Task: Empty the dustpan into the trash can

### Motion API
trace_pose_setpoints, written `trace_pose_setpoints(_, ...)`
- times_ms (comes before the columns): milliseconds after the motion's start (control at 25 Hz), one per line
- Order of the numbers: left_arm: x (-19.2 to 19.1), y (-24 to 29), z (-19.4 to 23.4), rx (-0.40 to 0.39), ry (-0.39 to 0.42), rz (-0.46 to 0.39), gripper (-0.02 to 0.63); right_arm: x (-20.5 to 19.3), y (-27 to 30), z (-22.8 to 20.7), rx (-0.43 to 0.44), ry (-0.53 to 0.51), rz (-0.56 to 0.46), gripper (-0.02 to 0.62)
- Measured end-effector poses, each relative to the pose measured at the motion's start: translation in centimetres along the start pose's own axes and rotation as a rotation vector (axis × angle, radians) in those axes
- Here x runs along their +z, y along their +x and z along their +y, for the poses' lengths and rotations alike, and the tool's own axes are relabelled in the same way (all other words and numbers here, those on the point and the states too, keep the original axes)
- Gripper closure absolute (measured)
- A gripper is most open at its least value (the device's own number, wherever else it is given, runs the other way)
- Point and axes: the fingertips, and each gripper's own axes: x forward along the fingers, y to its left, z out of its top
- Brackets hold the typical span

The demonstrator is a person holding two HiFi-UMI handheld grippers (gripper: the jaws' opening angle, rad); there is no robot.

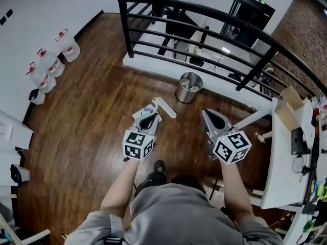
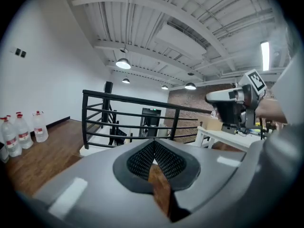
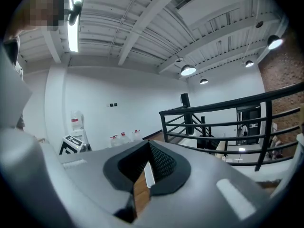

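One trash can [image 1: 190, 87] stands just beside the railing [image 1: 204, 14]. At least three water jugs [image 1: 50, 65] sit left of the railing, one bench [image 1: 285, 157] right of it. Two grippers: left [image 1: 150, 119], right [image 1: 208, 115].

On the near side of the trash can [image 1: 190, 87], the person wears a grey short-sleeved shirt [image 1: 173, 213] and a dark shoe [image 1: 159, 166] — while the left gripper [image 1: 150, 118] and right gripper [image 1: 208, 114] are each a pale grey shell with black mesh-textured jaws and a black-and-white marker cube [image 1: 138, 144].
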Motion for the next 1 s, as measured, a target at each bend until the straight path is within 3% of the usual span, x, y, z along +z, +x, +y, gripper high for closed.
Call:
trace_pose_setpoints(120, -2.1, 2.8, 2.3, -0.018, 0.066, 0.043, 0.6, -0.5, 2.0, -0.9, 0.003, 0.008, 0.015, 0.597)
trace_pose_setpoints(280, -5.3, 6.1, 4.7, -0.006, 0.08, 0.099, 0.592, -1.2, 4.0, -2.0, 0.015, 0.023, 0.042, 0.597)
trace_pose_setpoints(520, -10.6, 10.7, 7.4, 0.046, 0.107, 0.214, 0.395, -2.3, 6.2, -2.7, 0.029, 0.046, 0.079, 0.597)
trace_pose_setpoints(720, -11.4, 13.8, 8.9, 0.116, 0.114, 0.226, 0.326, -2.9, 6.2, -3.4, 0.009, 0.055, 0.097, 0.597)
trace_pose_setpoints(1000, -10.8, 16.4, 9.8, 0.123, 0.159, 0.214, 0.313, -3.7, 4.7, -5.4, -0.048, 0.071, 0.111, 0.597)
